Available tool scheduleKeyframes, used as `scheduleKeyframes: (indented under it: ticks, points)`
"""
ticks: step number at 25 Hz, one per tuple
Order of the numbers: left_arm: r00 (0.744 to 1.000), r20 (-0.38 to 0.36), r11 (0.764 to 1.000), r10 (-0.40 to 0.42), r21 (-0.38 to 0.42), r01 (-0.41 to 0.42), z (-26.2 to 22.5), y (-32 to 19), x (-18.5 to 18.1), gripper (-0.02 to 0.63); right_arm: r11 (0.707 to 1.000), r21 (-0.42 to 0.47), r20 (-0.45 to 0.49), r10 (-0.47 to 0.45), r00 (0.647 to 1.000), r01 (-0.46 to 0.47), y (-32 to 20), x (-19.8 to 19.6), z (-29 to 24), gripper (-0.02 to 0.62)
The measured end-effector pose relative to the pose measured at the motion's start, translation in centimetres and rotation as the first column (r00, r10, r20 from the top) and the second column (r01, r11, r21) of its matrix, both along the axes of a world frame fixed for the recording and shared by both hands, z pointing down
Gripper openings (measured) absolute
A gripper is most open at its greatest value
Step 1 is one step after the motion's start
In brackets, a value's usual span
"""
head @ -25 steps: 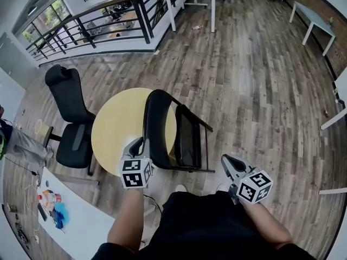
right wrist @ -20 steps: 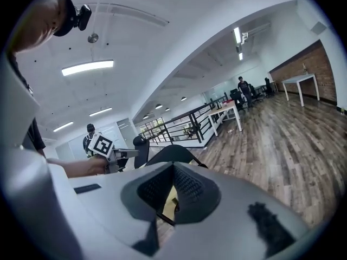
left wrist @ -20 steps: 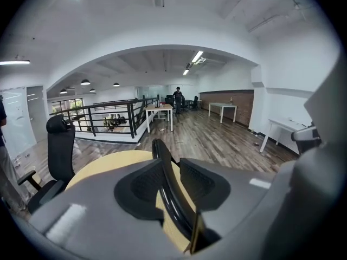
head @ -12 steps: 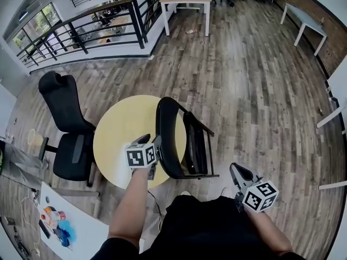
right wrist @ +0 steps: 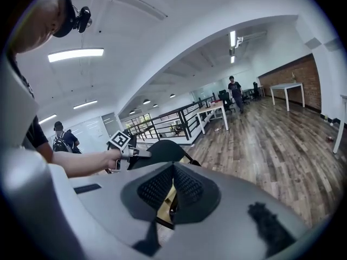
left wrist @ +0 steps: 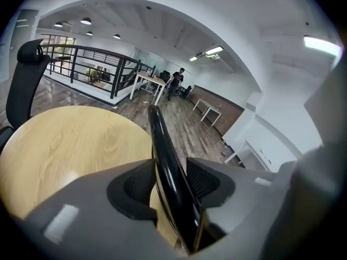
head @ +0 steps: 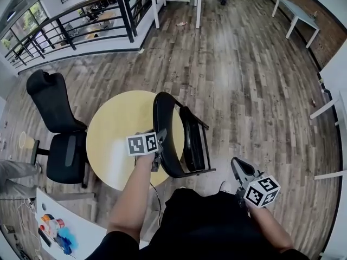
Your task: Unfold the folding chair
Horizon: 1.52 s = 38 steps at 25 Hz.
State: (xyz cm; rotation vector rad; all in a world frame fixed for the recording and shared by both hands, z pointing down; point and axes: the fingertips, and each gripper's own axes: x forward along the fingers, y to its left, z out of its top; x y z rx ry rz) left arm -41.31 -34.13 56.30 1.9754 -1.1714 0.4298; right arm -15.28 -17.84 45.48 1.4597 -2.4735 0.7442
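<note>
The chair is still folded. My left gripper has just opened its jaws astride the back, unclamped; my right gripper is closed, empty.

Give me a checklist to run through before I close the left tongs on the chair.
1. Left tongs around the backrest: ok. The jaws have just been opening, and the black top edge sits between them.
2. Pads gripping the backrest: not ok. The jaws stand open around it.
3. Right tongs free: ok. They are shut on nothing and held apart from the chair.
4. Folding chair steady: cannot tell. It stands folded at the round table; whether it leans on the table is unclear.
5. Office chair out of the way: ok. It stands at the table's far side.
</note>
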Motion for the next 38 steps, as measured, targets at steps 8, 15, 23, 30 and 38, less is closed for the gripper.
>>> scheduleKeyframes:
  ticks: [8, 15, 23, 30, 38]
  points:
    - [0.999, -0.018, 0.998, -0.045, -0.045, 0.044, 0.6, -0.3, 0.4, 0.154, 1.000, -0.017, -0.015, 0.016, 1.000, -0.016, -0.5, 0.8, 0.9, 0.006]
    - [0.992, -0.027, 0.987, -0.124, -0.109, 0.120, 0.7, -0.3, 0.1, 0.127, 1.000, -0.025, -0.009, 0.016, 1.000, -0.016, -1.2, 2.3, 1.5, 0.006]
    - [0.984, -0.058, 0.971, -0.169, -0.181, 0.156, 0.3, -0.2, 0.8, 0.113, 0.998, -0.059, -0.017, -0.003, 1.000, 0.002, -2.1, 4.3, 2.2, 0.005]
    - [0.984, -0.099, 0.980, -0.147, -0.152, 0.131, -1.6, -0.1, 5.1, 0.114, 0.998, -0.058, -0.038, -0.024, 0.999, 0.022, -2.7, 5.2, 1.4, 0.006]
    - [0.985, -0.098, 0.986, -0.144, -0.098, 0.134, -3.8, -0.6, 11.2, 0.115, 0.990, -0.038, -0.011, -0.139, 0.990, 0.138, -5.1, 8.6, 2.4, 0.006]
